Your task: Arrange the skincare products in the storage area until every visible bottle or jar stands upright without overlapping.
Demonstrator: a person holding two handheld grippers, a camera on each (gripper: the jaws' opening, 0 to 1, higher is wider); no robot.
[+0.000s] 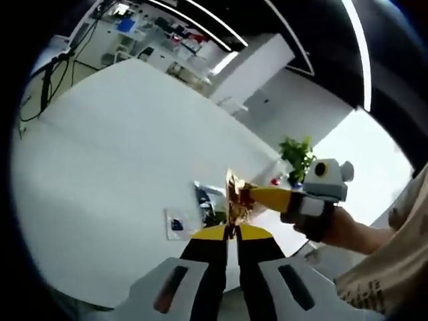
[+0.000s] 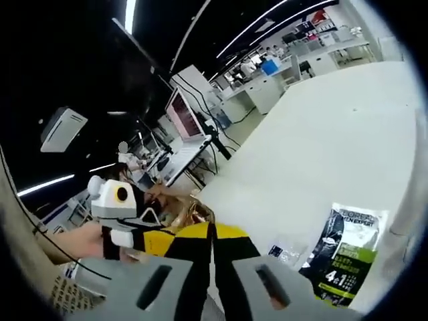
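Observation:
A crinkled gold foil packet (image 1: 235,199) hangs above the white table (image 1: 120,167), between both grippers. My left gripper (image 1: 231,231) has its yellow-tipped jaws pressed together at the packet's lower edge. The right gripper (image 1: 249,196) reaches in from the right, held by a hand, and is shut on the packet's side. In the right gripper view the gold packet (image 2: 188,210) shows just left of my right gripper (image 2: 211,229), and the left gripper (image 2: 175,246) comes in from the left. A green and black L'Oreal sachet (image 2: 348,255) and a small clear sachet (image 2: 287,251) lie flat on the table (image 2: 321,147).
The dark green sachet (image 1: 204,200) and the small clear sachet (image 1: 176,225) lie on the table just beyond the jaws. A potted plant (image 1: 298,155) stands at the table's far edge. Desks with a monitor (image 2: 184,115) lie beyond the table. A sleeve (image 1: 384,267) is at the right.

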